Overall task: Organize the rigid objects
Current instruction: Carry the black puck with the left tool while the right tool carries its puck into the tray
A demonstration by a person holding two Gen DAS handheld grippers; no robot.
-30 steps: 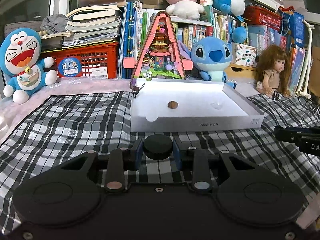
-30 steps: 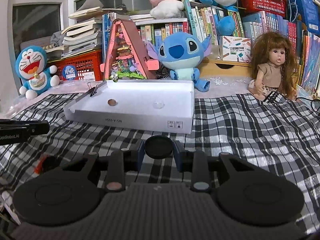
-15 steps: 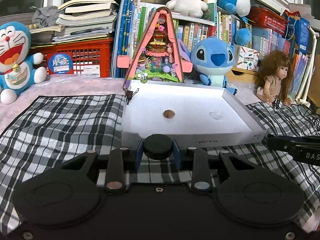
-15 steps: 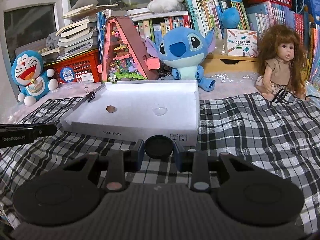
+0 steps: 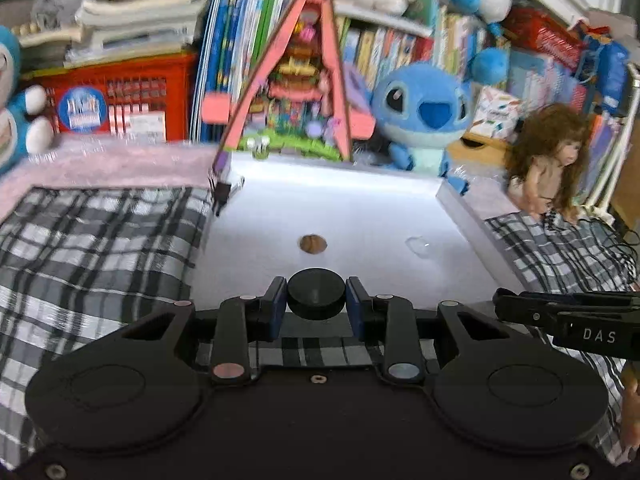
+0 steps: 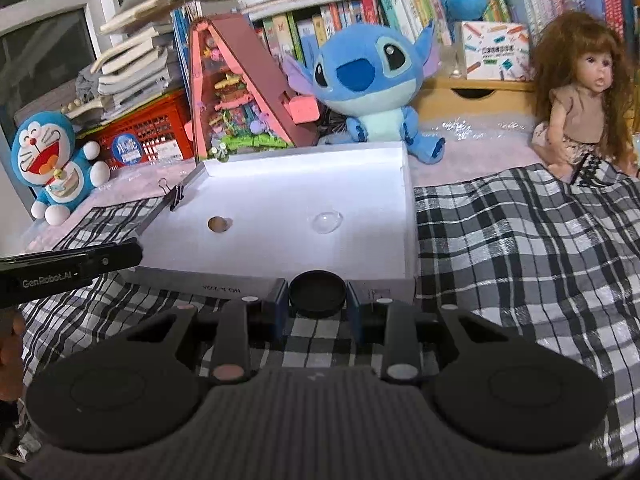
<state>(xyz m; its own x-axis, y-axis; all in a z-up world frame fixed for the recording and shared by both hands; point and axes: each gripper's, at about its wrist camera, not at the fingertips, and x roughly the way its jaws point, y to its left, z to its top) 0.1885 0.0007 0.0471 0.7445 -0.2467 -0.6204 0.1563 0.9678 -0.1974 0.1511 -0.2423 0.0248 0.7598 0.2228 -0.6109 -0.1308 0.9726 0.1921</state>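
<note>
My left gripper (image 5: 316,298) is shut on a black round cap (image 5: 316,294), held over the near edge of a shallow white box (image 5: 460,208). My right gripper (image 6: 317,296) is shut on a second black round lid (image 6: 317,292), just before the box's front wall (image 6: 200,286). Inside the box lie a small brown round piece (image 5: 313,244) (image 6: 217,224) and a clear dome-shaped piece (image 5: 418,246) (image 6: 327,222). A black binder clip (image 6: 175,196) grips the box's left wall. Each gripper shows at the other view's edge.
A black-and-white plaid cloth (image 6: 520,248) covers the surface around the box. Behind it stand a pink triangular toy house (image 5: 296,92), a blue plush (image 6: 372,80), a doll (image 6: 580,92), a Doraemon plush (image 6: 52,164), a red crate (image 5: 120,96) and shelved books.
Both grippers have moved forward toward the white box with their black caps still held; the box now looms larger, and the left cap hangs over its near edge.
</note>
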